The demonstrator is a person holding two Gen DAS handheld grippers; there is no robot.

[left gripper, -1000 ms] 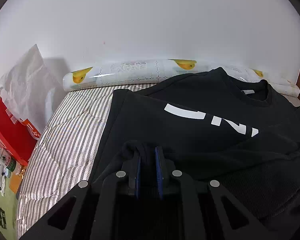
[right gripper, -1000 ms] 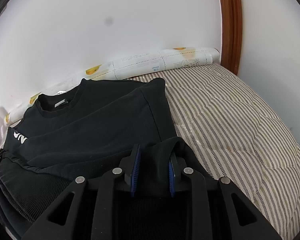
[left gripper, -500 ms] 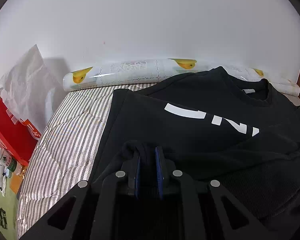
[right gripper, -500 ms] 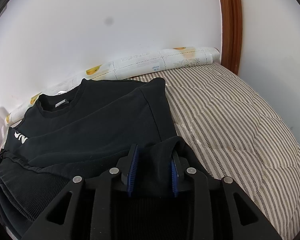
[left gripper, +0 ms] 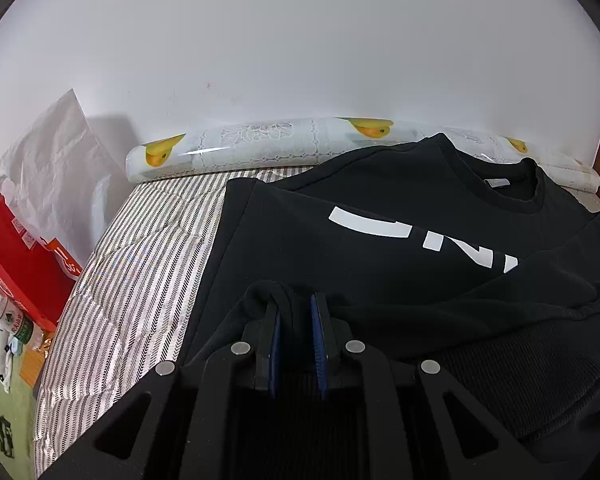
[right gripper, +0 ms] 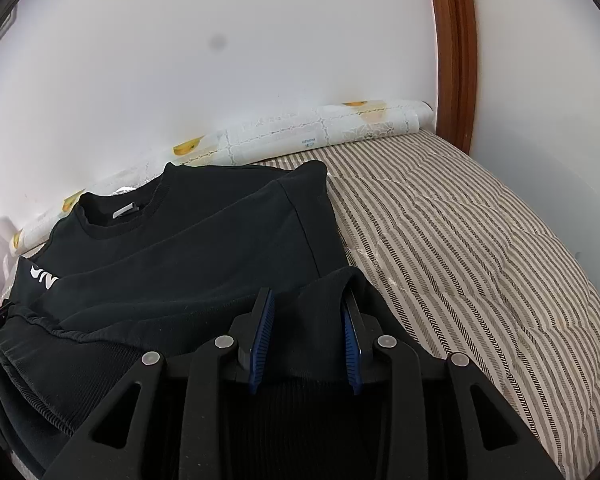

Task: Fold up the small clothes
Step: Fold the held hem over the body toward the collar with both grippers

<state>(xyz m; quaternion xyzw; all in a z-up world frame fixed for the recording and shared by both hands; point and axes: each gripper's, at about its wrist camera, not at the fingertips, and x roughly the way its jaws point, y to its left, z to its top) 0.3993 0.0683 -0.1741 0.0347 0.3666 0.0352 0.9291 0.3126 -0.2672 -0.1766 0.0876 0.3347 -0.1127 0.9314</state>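
Note:
A black sweatshirt (left gripper: pixel 380 248) with white letters lies on the striped mattress, its sleeves folded across the chest and its collar toward the wall. It also shows in the right wrist view (right gripper: pixel 204 256). My left gripper (left gripper: pixel 296 312) is shut on the sweatshirt's near left hem, with a fold of cloth between the blue pads. My right gripper (right gripper: pixel 306 312) stands open around the near right hem corner, and cloth still lies between the parted pads.
The striped mattress (left gripper: pixel 140 264) (right gripper: pixel 460 240) runs along a white wall. A rolled plastic sheet with yellow ducks (left gripper: pixel 260 148) (right gripper: pixel 320 132) lies against the wall. A red box (left gripper: pixel 16 256) and white plastic bag stand off the left edge. A brown wooden post (right gripper: pixel 456 52) rises at the right.
My right gripper's jaws have spread wider around the hem corner. The left gripper and the sweatshirt have barely moved.

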